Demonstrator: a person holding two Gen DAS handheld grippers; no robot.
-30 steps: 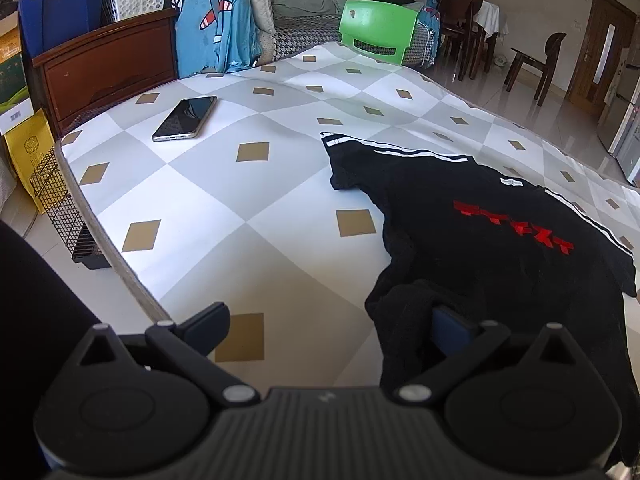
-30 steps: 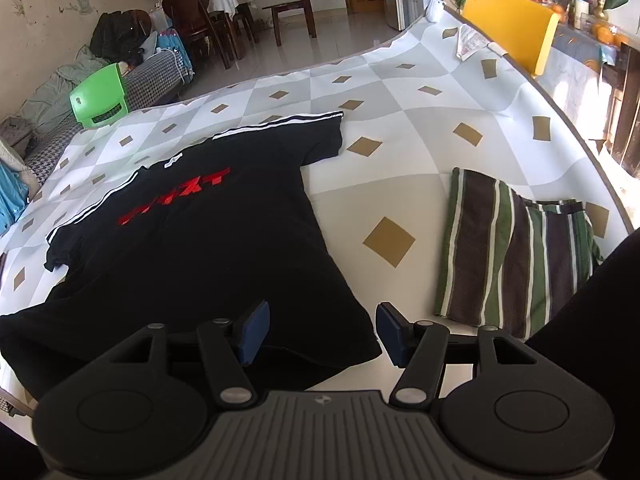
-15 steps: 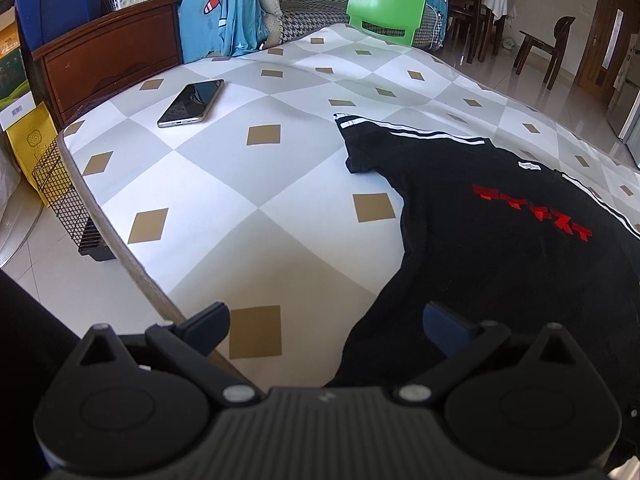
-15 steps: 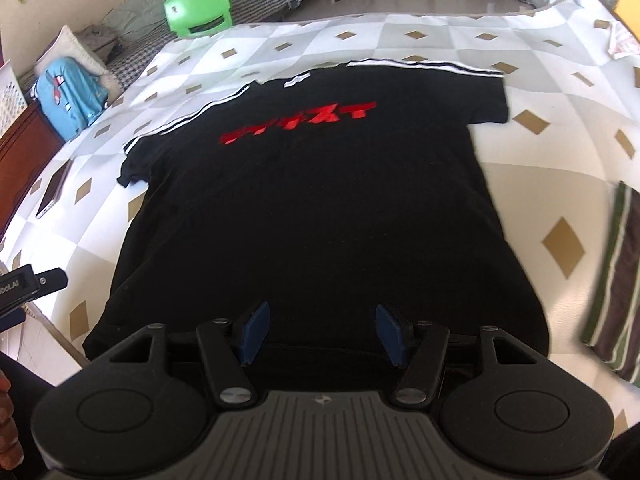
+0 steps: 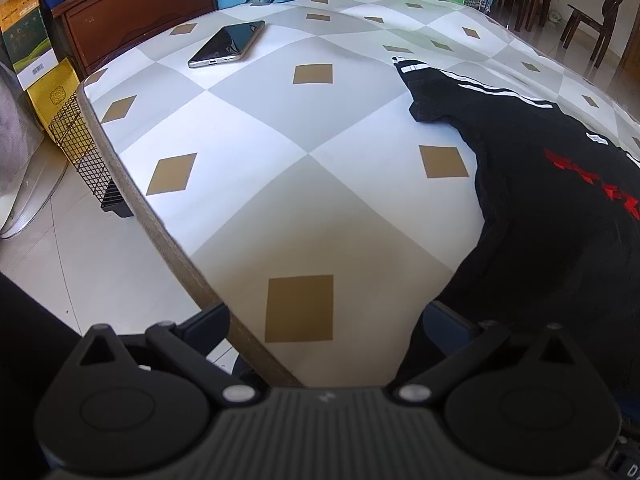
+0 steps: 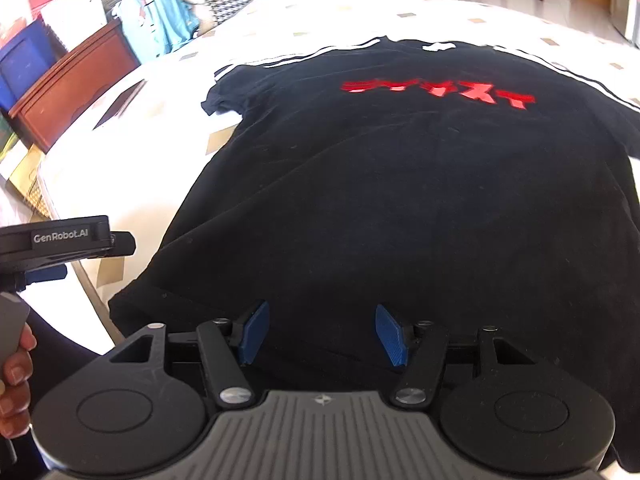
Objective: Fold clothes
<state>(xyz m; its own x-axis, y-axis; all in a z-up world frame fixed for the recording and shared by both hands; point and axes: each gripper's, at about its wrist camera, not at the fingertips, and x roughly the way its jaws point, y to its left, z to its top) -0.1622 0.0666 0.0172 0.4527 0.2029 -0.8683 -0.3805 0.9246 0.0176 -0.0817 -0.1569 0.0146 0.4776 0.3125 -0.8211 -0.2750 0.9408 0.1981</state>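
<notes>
Checkered table [image 5: 256, 128]: phone [image 5: 227, 44] far from black T-shirt [image 6: 400, 200]; left tongs [image 5: 326, 320], right tongs [image 6: 320, 334] apart.

Left of the black T-shirt [image 5: 552, 208] the checked table cover [image 5: 280, 184] lies bare out to its near edge, with only a phone [image 5: 228, 43] lying well beyond the shirt's sleeve near the far corner.

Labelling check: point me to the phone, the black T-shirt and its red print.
phone [image 5: 227, 43], left wrist view, middle of its dark screen.
black T-shirt [image 6: 400, 200], right wrist view, middle of the body.
red print [image 6: 438, 91], right wrist view, centre of the lettering.
</notes>
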